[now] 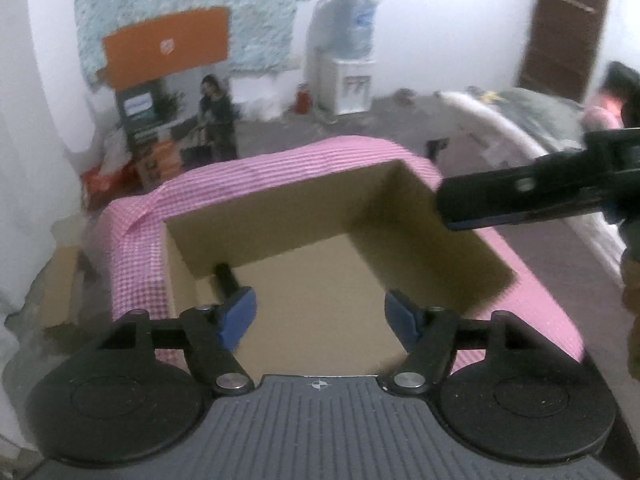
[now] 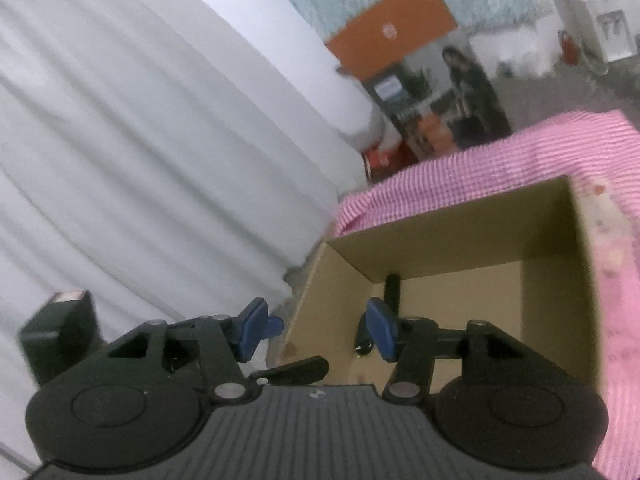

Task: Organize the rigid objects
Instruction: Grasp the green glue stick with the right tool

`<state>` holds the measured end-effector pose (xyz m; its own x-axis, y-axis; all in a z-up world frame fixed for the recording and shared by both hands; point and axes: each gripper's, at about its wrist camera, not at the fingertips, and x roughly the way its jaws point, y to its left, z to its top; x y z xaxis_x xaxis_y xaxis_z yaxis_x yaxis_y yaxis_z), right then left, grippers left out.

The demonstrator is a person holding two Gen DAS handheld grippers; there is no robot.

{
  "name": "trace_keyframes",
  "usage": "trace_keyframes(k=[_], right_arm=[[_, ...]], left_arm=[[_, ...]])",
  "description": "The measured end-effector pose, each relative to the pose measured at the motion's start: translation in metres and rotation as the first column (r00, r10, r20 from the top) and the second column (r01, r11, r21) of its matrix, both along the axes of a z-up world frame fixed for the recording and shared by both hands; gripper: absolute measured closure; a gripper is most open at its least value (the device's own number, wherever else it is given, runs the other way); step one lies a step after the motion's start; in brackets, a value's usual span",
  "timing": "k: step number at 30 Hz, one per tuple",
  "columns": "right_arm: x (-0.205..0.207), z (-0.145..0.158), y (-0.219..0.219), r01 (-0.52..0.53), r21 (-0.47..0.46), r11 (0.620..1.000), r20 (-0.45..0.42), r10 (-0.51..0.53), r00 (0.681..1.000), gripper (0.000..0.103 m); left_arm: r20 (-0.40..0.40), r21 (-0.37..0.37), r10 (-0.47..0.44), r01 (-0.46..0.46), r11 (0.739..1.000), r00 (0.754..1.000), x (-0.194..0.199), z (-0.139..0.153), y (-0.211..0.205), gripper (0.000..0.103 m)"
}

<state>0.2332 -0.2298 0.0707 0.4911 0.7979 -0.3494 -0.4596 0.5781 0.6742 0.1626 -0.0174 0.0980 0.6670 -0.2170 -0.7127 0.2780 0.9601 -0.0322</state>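
An open brown cardboard box (image 1: 420, 208) sits on a table with a pink checked cloth (image 1: 280, 164). A black rod-like object (image 1: 226, 278) stands in its far left corner; it also shows in the right wrist view (image 2: 393, 290). My left gripper (image 1: 320, 314) is open and empty, hovering over the box's near side. My right gripper (image 2: 316, 328) is open and empty above the box's left wall (image 2: 320, 292); it shows in the left wrist view (image 1: 520, 196) reaching in from the right over the box rim.
A white curtain (image 2: 140, 160) hangs left of the table. A small black box (image 2: 60, 336) stands at the lower left. Beyond the table are a water dispenser (image 1: 350, 76), an orange sign (image 1: 168, 48), a person (image 1: 216, 116) and a bed (image 1: 520, 120).
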Motion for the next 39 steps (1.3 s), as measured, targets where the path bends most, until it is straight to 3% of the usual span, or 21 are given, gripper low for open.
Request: trace_keyframes(k=[6,10,14,18,21,29,39], right_arm=[[-0.075,-0.022,-0.049,0.028,0.101,0.995,-0.014,-0.027,1.0,0.046],[-0.112,-0.06,-0.072,0.069,0.143,0.987,-0.077,-0.058,0.995,0.046],[-0.131,-0.106,-0.082,0.123,0.169,0.978,-0.182,-0.092,0.979,0.046],[-0.134,-0.144,-0.084,0.178,0.155,0.972,-0.278,-0.13,0.952,0.049],[-0.133,-0.161,-0.084,0.204,0.136,0.97,-0.31,-0.154,0.938,0.053],[-0.127,-0.18,-0.081,0.242,0.036,0.97,-0.347,-0.215,0.913,0.062],[-0.106,-0.211,-0.066,0.226,0.004,0.974,-0.403,-0.205,0.892,0.067]], left_arm=[[0.003,-0.018,-0.124,0.124,0.992,0.992,-0.047,-0.025,-0.029,0.03],[0.0,-0.035,-0.191,0.191,0.981,0.982,-0.068,-0.05,-0.049,0.03],[-0.053,-0.054,-0.245,0.243,0.969,0.968,-0.072,-0.078,-0.067,0.033],[-0.07,0.017,-0.266,0.268,0.963,0.961,-0.078,-0.099,-0.088,0.039],[-0.088,0.027,-0.278,0.281,0.959,0.957,-0.082,-0.109,-0.094,0.042],[-0.129,0.042,-0.326,0.334,0.942,0.936,-0.09,-0.124,-0.104,0.055],[-0.191,0.103,-0.335,0.358,0.928,0.923,-0.077,-0.139,-0.117,0.065]])
